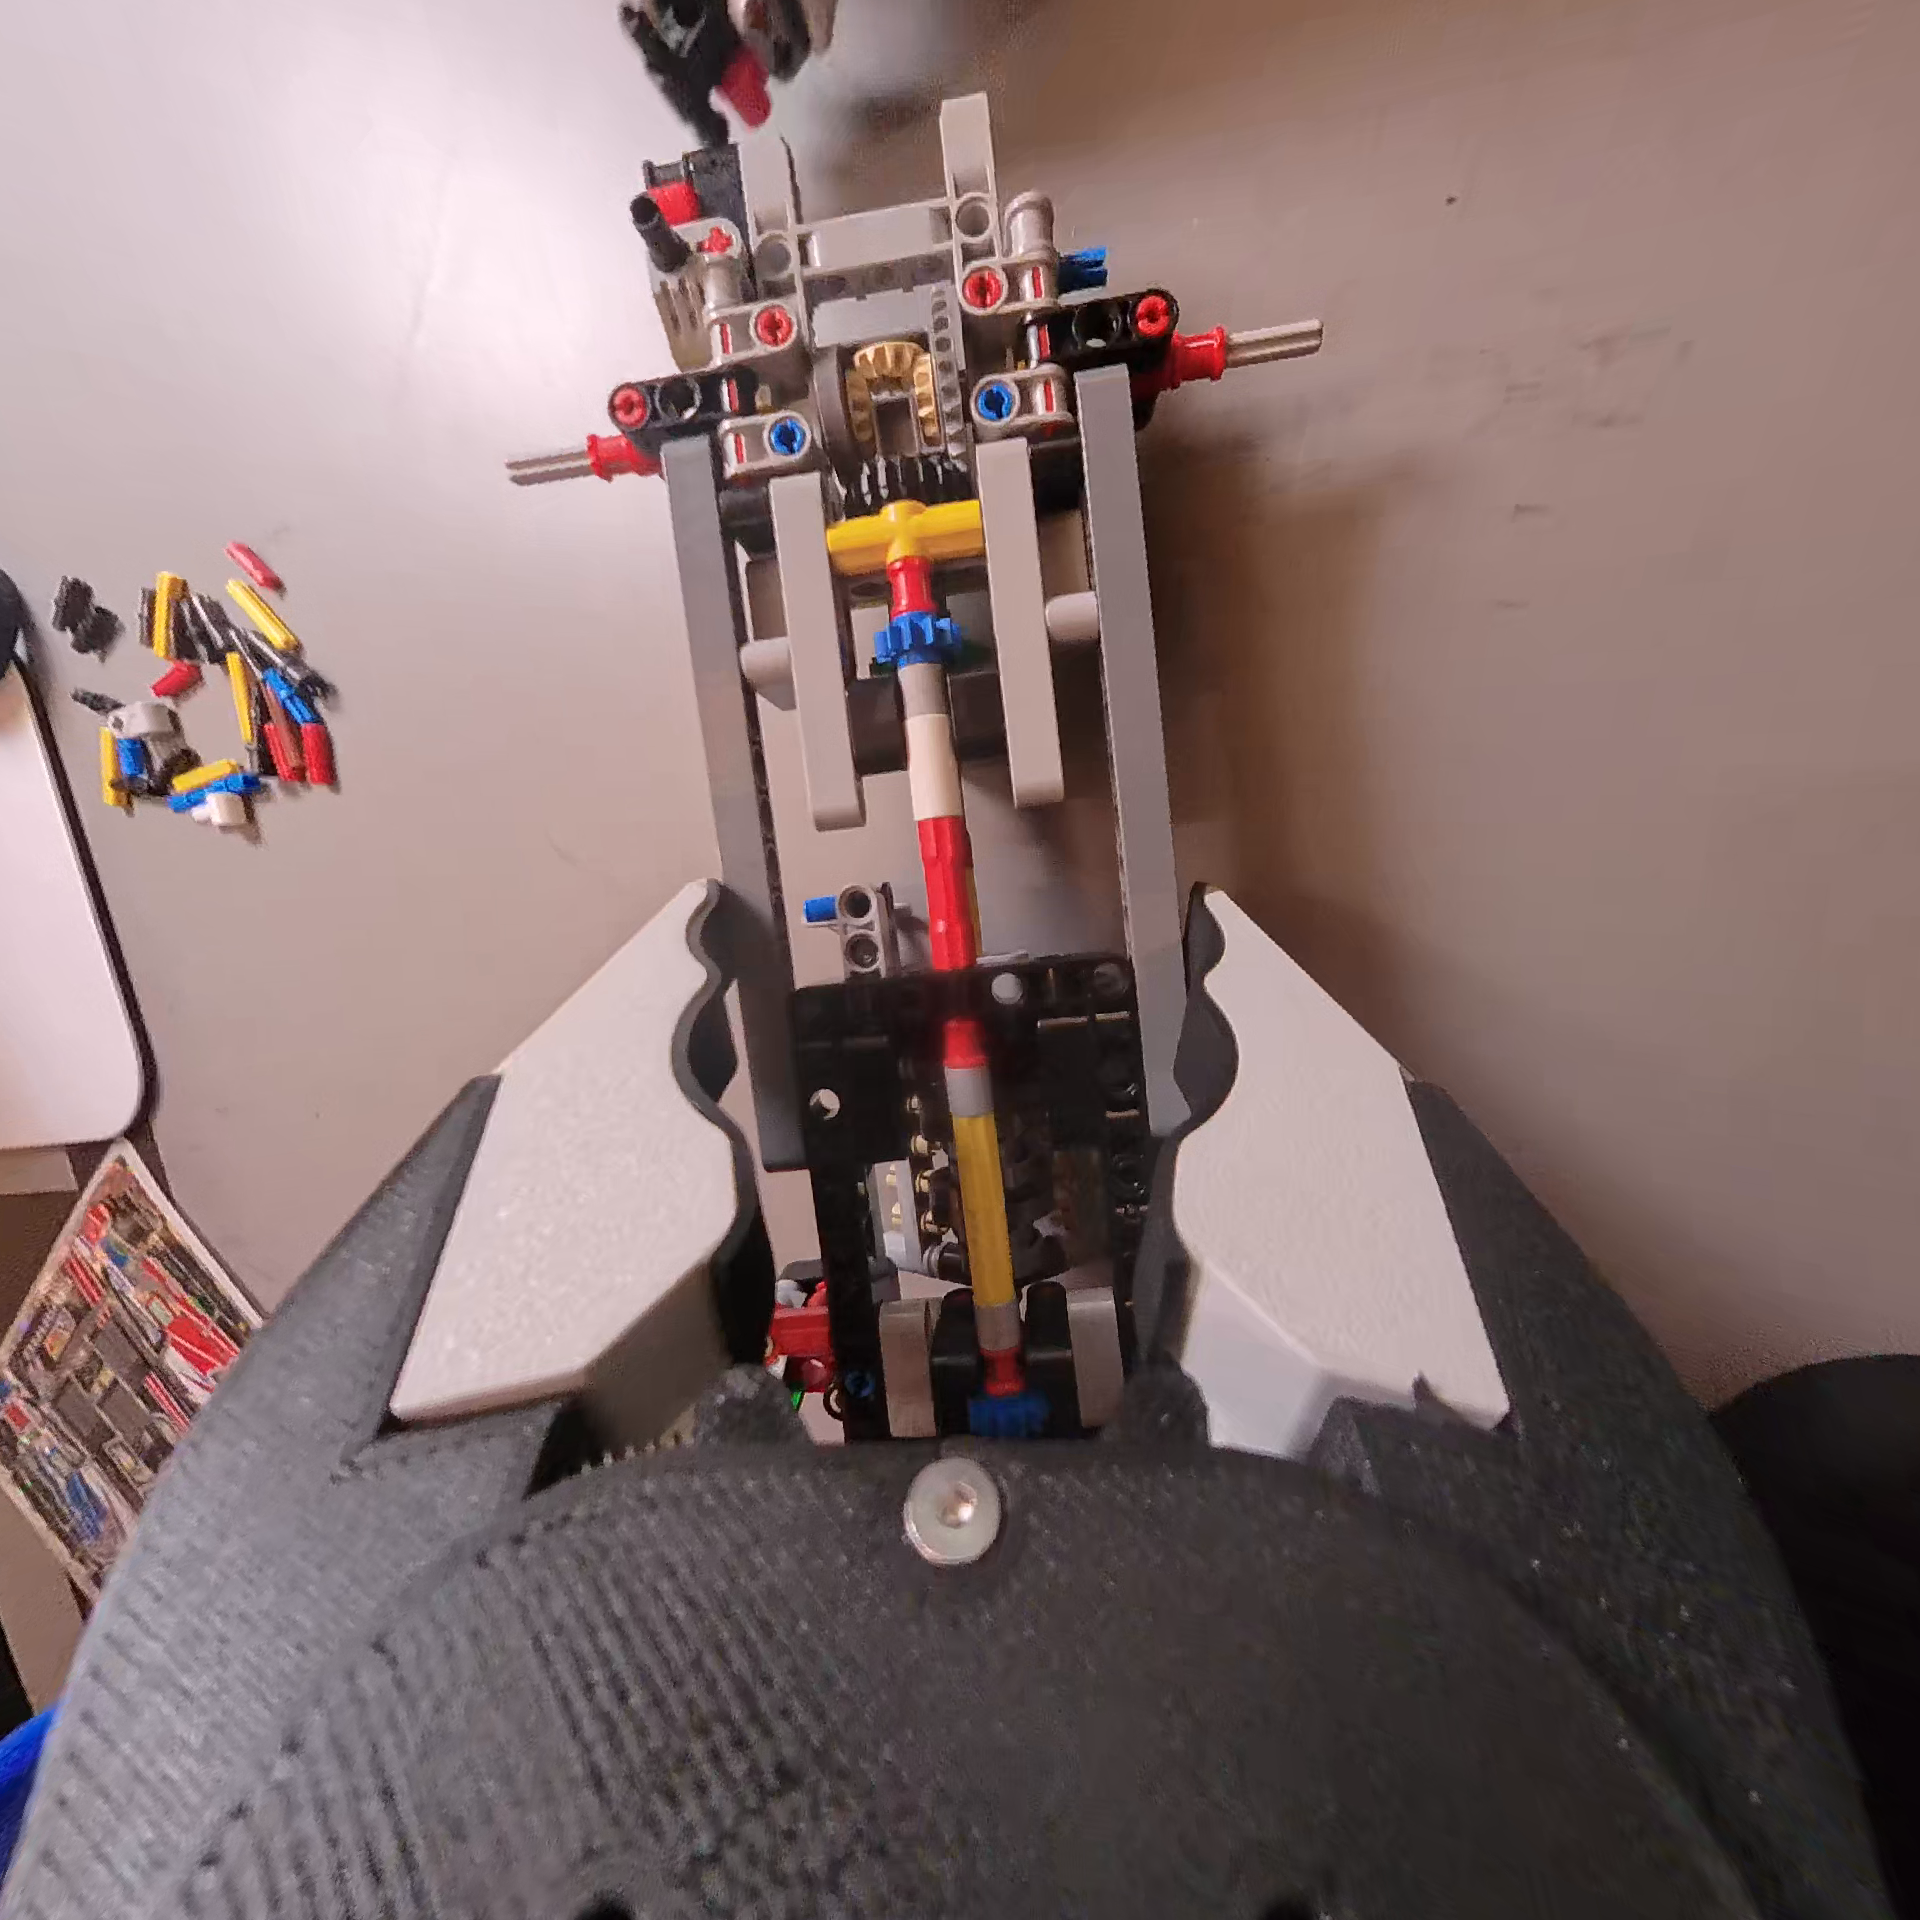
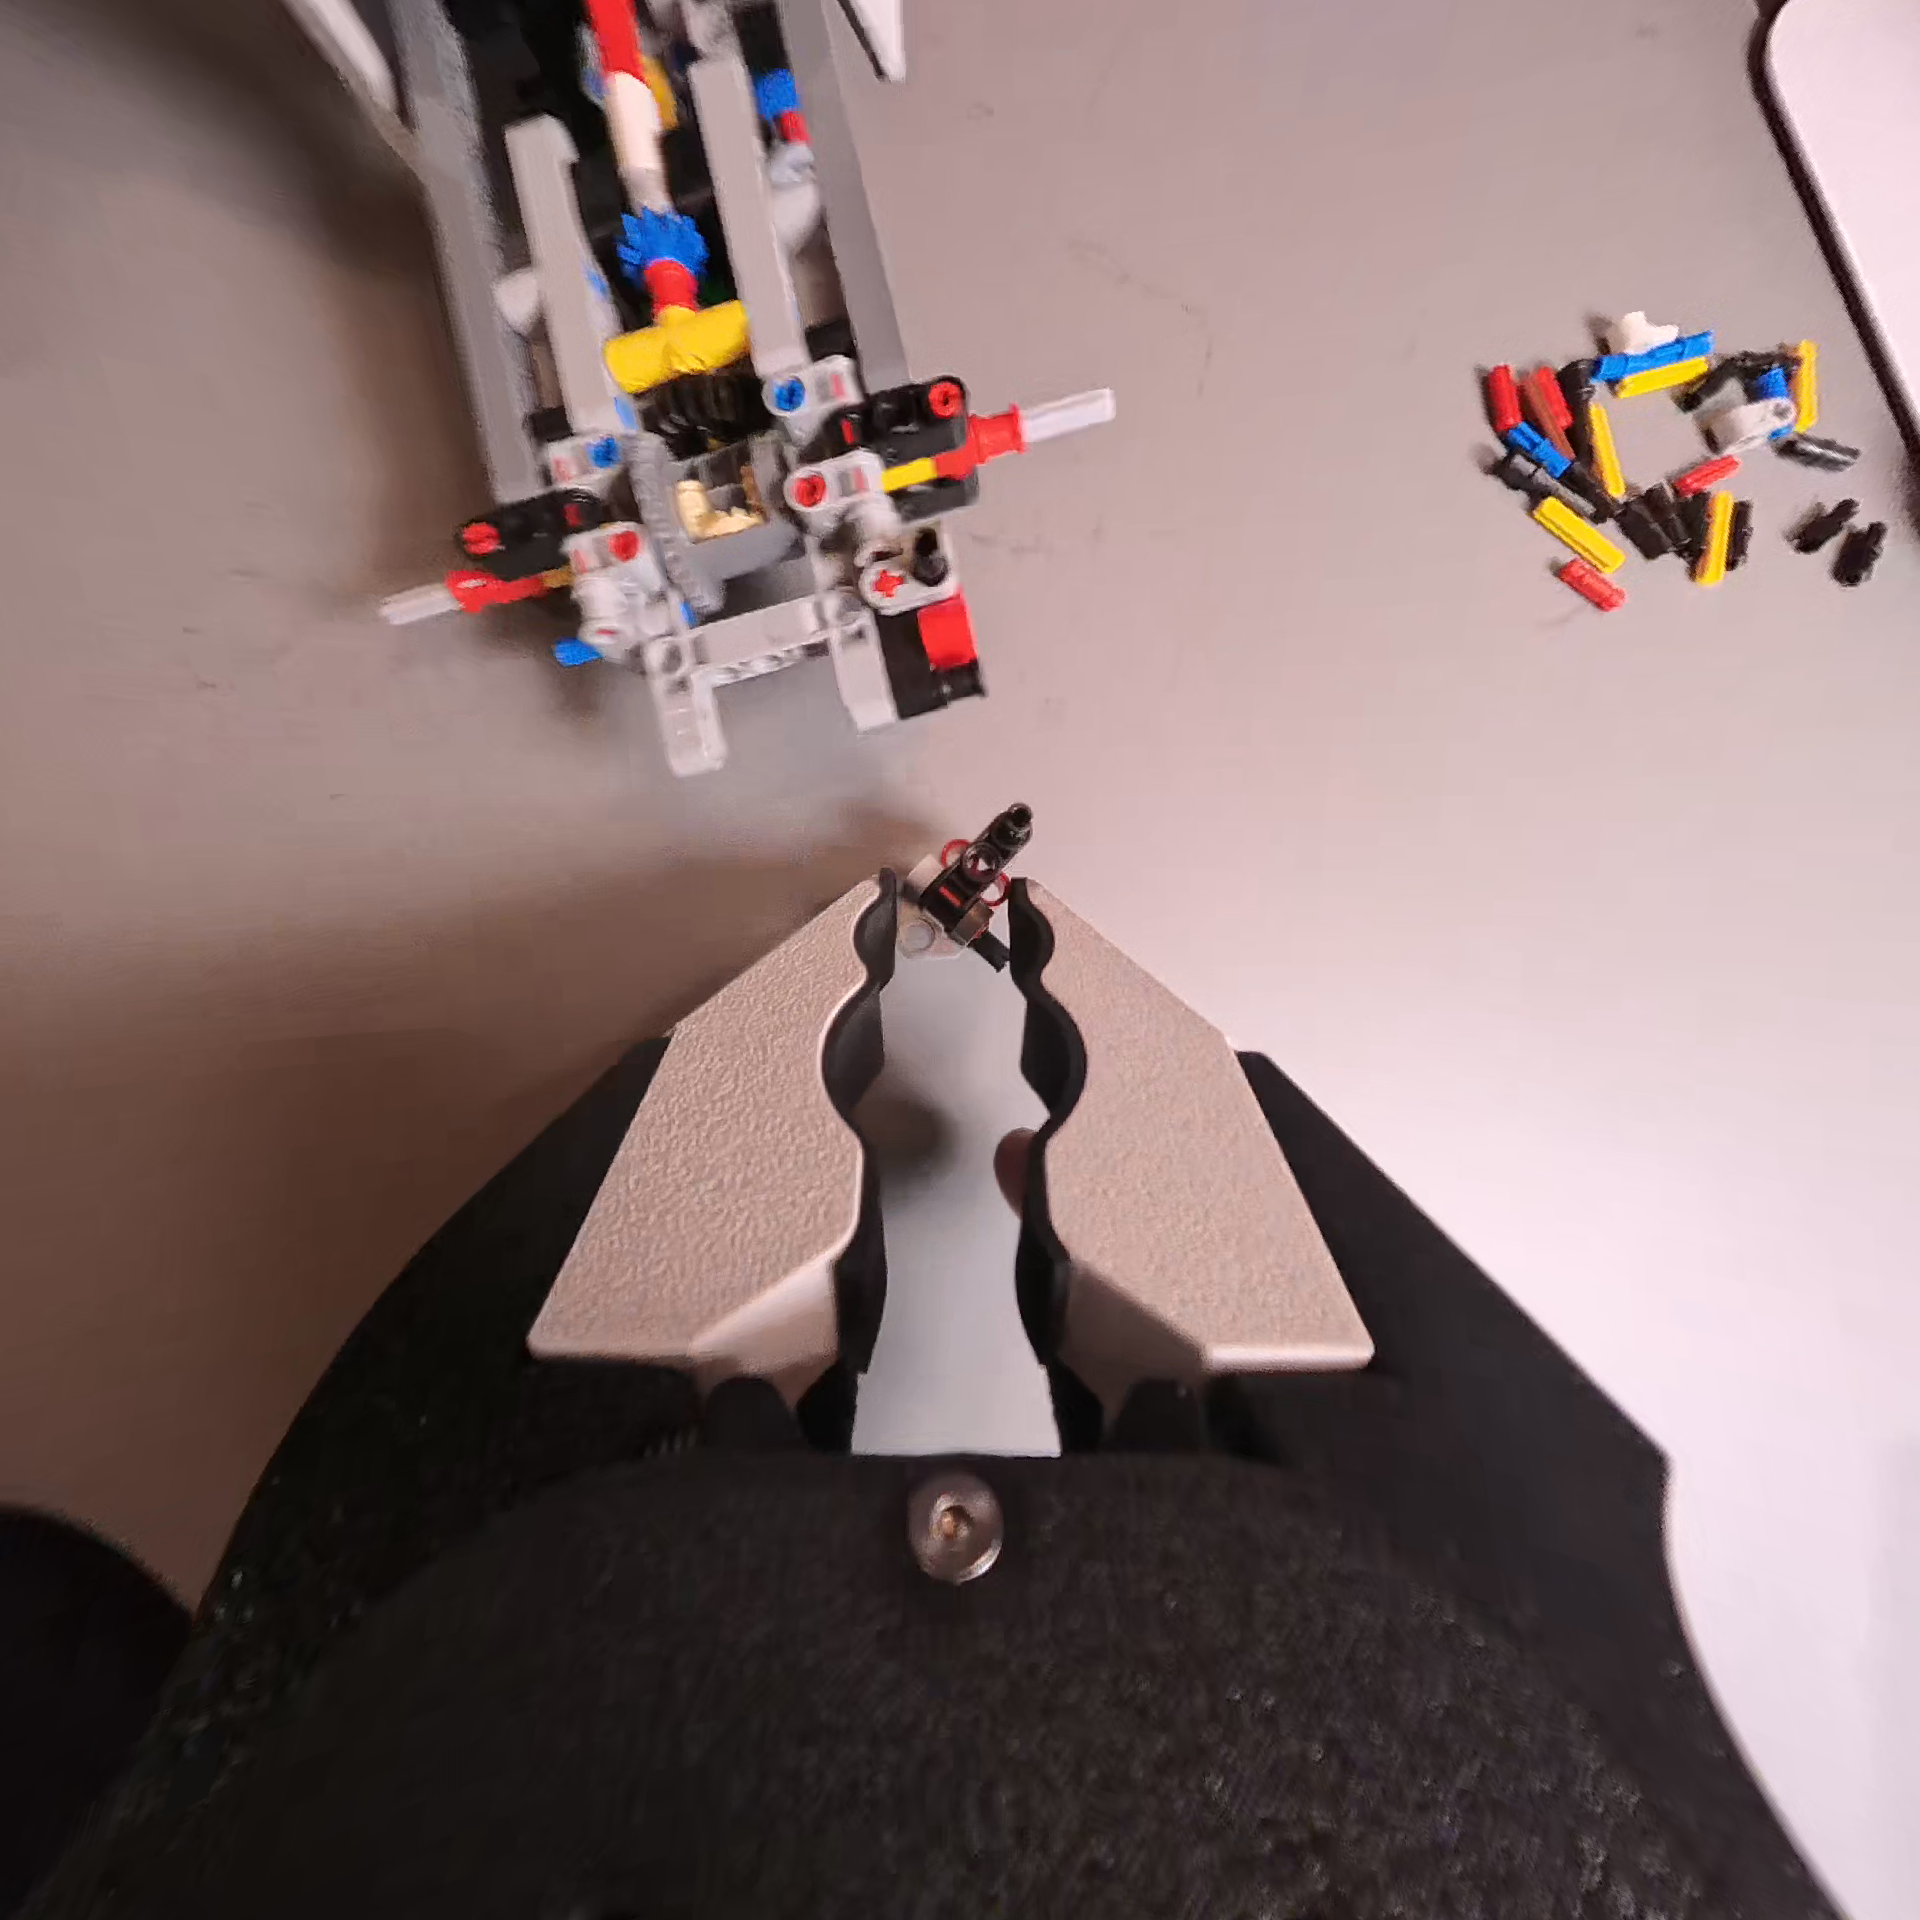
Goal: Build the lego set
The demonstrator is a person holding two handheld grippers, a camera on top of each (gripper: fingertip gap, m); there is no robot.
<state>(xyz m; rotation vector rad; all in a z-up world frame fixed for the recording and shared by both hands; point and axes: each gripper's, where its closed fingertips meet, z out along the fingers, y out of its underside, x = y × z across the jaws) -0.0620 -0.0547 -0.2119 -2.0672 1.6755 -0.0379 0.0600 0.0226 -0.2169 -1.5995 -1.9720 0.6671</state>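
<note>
A long grey and black lego chassis (image 1: pixel 925 665) with a red, white and yellow centre shaft lies on the table. My left gripper (image 1: pixel 951 945) is shut on the chassis's two grey side beams near its black rear block. In the right wrist view the chassis's (image 2: pixel 717 416) axle end points toward me. My right gripper (image 2: pixel 951 909) is shut on a small black and grey connector piece (image 2: pixel 966 883) with red pins, held just short of the chassis end. That piece and the right gripper's tip show blurred at the top of the left wrist view (image 1: pixel 727 52).
A pile of loose red, yellow, blue and black pins (image 1: pixel 203 686) lies on the table left of the chassis, also seen in the right wrist view (image 2: pixel 1662 457). A white tray edge (image 1: pixel 62 894) and a printed booklet (image 1: pixel 104 1351) sit at the left. My right fingertips sit around 15 cm from my left ones.
</note>
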